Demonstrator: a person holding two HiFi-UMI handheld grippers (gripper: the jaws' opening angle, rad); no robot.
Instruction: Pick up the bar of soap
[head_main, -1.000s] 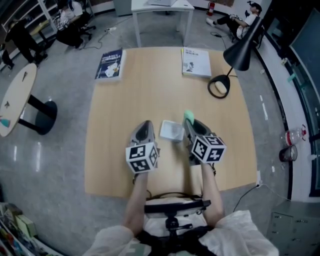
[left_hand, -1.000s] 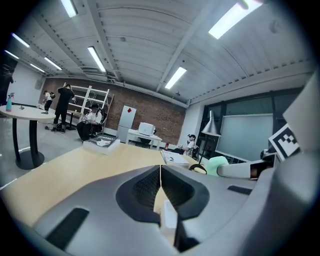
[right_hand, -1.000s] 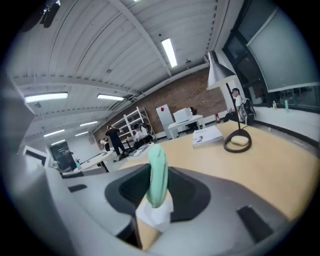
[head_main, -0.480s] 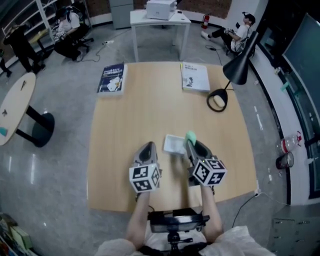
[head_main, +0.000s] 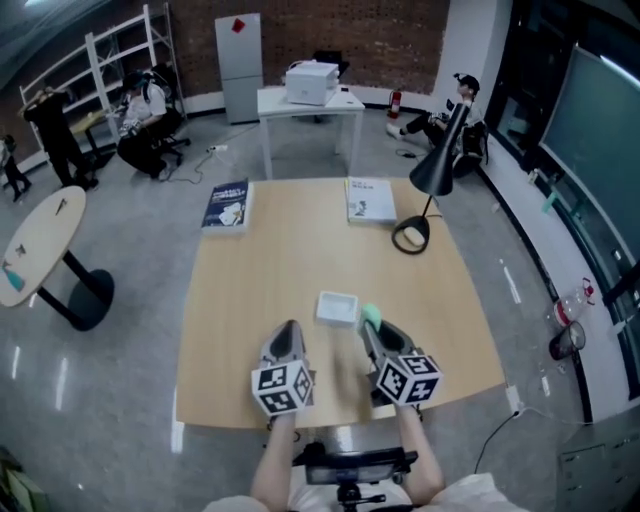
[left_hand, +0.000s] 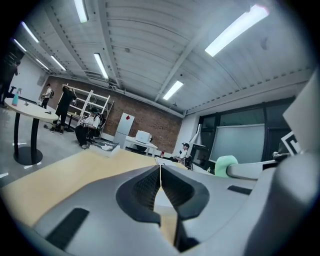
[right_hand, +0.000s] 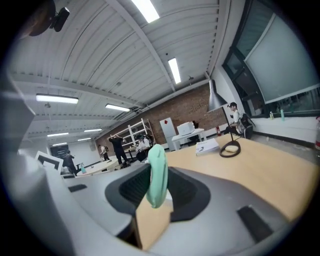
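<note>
Soap (right_hand: 156, 172) pinched in R gripper (head_main: 372, 328); L gripper (head_main: 289, 332) closed; both angled up.

Bar of soap (right_hand: 157, 174) — pale mint green, smooth, with rounded ends and a slim profile. It stands on edge, long axis near upright, clamped at its flat faces between the jaws of the right gripper (head_main: 372, 326). Its top pokes above the jaw tips and its lower end hangs free. From the head view it sits just right of the white tray (head_main: 337, 308) — not in it.
</note>
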